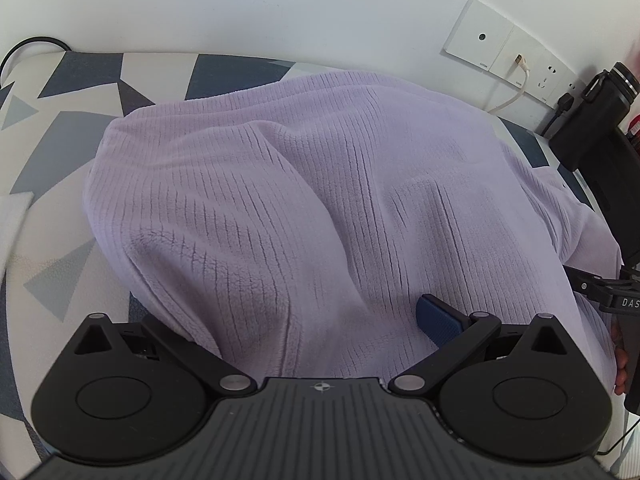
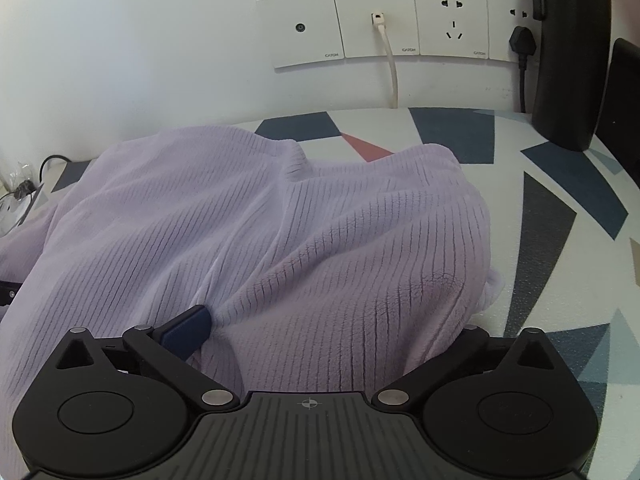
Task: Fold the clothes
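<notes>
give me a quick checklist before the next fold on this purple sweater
1. Right hand-held gripper let go of the lilac sweater: ok, jaws wide, though fabric still bulges between them.
2. Left hand-held gripper state: cannot tell, one blue pad shows, the other is buried in fabric.
3. Sweater flat and smooth: not ok, it is bunched in thick rolls.
4. Sweater fully on the patterned table cover: cannot tell, its near edges are hidden.
5. Black bottle clear of the sweater: ok, it stands apart by the wall.
</notes>
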Demonstrator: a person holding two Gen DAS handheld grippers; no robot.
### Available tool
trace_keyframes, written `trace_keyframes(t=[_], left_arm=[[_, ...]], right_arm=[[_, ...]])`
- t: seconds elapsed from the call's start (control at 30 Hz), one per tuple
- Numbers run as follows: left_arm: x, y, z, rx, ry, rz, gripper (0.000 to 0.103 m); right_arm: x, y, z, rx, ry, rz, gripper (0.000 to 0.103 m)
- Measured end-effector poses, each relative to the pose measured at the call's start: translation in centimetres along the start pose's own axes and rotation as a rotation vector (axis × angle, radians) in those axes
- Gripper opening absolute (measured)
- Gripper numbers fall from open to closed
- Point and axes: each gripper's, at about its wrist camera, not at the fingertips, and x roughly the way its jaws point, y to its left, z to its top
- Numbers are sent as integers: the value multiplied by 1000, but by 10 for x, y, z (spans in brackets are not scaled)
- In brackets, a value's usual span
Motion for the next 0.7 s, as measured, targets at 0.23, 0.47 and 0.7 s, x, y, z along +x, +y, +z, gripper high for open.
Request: trace_keyframes(t=[0.23,0.47,0.7], left_arm=[[0,2,0,-46,-19,1,103],[0,1,1,-49,-16,12,103],[2,-3,2,-46,-17,50,102]], right_arm=[[-1,0,1,13,-1,-4,102],[0,1,1,0,0,-10,102],[-1,4,1,-3,-5,-22,100]])
